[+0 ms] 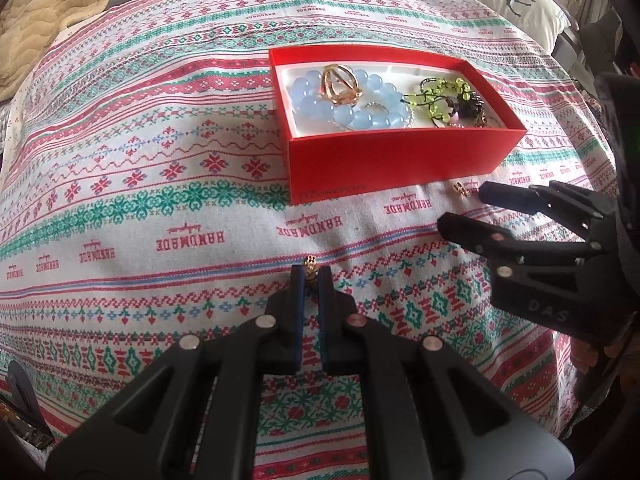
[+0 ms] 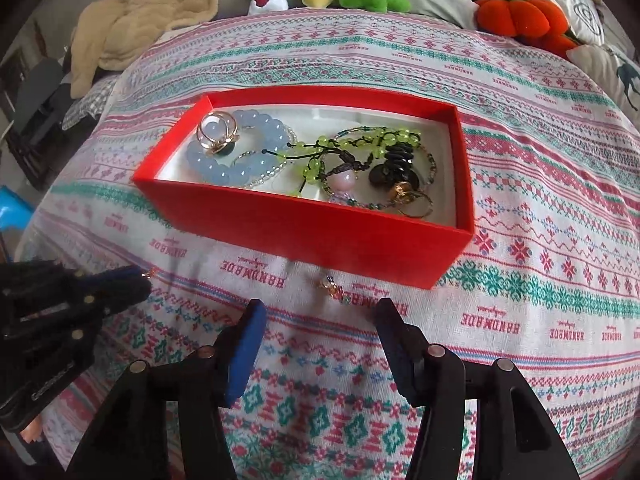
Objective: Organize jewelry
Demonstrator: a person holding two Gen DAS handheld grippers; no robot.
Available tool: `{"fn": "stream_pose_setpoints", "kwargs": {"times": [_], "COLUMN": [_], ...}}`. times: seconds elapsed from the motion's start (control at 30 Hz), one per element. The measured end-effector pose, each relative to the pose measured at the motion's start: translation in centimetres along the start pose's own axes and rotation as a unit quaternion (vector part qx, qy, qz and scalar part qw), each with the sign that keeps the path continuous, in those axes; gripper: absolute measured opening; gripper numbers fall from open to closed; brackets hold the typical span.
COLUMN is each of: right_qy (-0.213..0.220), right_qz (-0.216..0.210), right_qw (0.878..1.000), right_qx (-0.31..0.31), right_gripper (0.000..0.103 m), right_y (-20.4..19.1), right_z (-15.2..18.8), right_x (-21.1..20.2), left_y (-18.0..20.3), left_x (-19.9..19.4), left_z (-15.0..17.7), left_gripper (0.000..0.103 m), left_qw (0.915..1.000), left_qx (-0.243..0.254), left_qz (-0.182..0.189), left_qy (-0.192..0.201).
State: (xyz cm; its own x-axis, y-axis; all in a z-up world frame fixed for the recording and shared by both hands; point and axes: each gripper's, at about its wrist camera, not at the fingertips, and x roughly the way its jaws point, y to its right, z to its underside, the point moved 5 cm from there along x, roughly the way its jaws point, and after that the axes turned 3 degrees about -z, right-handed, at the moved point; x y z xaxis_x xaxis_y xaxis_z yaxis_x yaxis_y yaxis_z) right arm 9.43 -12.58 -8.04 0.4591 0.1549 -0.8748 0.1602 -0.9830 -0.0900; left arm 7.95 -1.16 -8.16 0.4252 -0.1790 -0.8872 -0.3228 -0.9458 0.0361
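The jaws of the left gripper (image 1: 311, 276) are pinched on a small gold earring (image 1: 311, 263); those of the right gripper (image 2: 320, 316) are spread apart above a second small gold trinket (image 2: 331, 287), which lies on the patterned woven cloth (image 2: 540, 320) beside the near wall of the red cardboard box (image 2: 304, 228). The pinched earring could slip out, being held only at the tips. The lying trinket could be pressed into the cloth. Only the right wrist view shows the box's dark beads clearly.

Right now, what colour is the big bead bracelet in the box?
Pale blue bead bracelet, clearest in the right wrist view.
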Motion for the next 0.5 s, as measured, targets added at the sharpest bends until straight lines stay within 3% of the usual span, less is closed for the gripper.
{"fn": "stream_pose_setpoints", "kwargs": {"times": [0.17,0.23,0.37,0.5], "right_qy": [0.006,0.007,0.008,0.005], "right_qz": [0.025,0.035,0.046,0.032], "right_qw": [1.000,0.999,0.999,0.999], "right_qx": [-0.001,0.000,-0.005,-0.004], "right_gripper": [0.054,0.044,0.011,0.007], "right_y": [-0.2,-0.1,0.7,0.9], "right_z": [-0.7,-0.8,-1.0,-1.0], "right_x": [0.8,0.8,0.7,0.4], "left_y": [-0.1,-0.2,-0.3,0.1], "left_x": [-0.1,-0.1,-0.1,0.0], "left_z": [0.1,0.2,0.3,0.1], "left_gripper": [0.007,0.007,0.007,0.007], "left_qw": [1.0000,1.0000,1.0000,1.0000], "left_qx": [0.000,0.000,0.000,0.001], "left_qz": [0.000,0.000,-0.001,-0.002], "left_qy": [0.000,0.000,-0.001,-0.001]}}
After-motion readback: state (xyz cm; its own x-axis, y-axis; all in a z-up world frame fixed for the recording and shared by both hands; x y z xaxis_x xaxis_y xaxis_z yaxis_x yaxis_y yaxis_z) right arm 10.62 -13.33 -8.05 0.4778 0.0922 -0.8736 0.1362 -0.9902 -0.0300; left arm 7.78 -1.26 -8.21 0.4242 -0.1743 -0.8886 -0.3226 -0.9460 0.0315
